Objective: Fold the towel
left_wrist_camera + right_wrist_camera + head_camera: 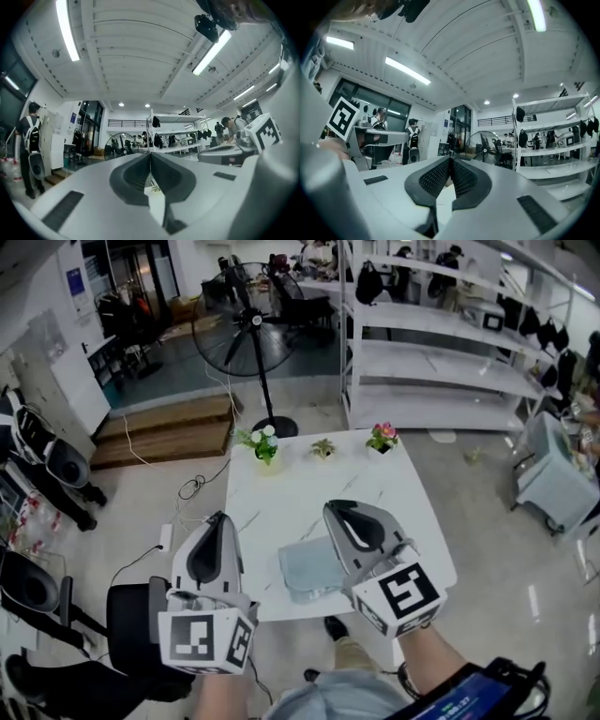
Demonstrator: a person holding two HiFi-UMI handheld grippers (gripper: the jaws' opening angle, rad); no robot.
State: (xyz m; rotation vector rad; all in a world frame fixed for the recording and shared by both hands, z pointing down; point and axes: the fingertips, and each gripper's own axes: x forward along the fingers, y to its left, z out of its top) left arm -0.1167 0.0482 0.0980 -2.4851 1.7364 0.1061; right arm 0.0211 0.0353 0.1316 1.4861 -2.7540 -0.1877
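A folded pale blue towel (307, 568) lies near the front edge of the white table (300, 488), partly hidden behind my right gripper. My left gripper (219, 518) is raised high above the floor to the left of the table, shut, with nothing in it. My right gripper (336, 510) is held up over the towel, far above it, shut and empty too. In the left gripper view the jaws (150, 157) meet in a line and point level into the room. The right gripper view shows its jaws (450, 161) also pressed together.
Three small potted plants (263, 443) stand along the table's far edge. A standing fan (247, 334) and white shelving (441, 362) are behind the table. A black chair (136, 624) sits at the lower left. Cables lie on the floor (192, 488).
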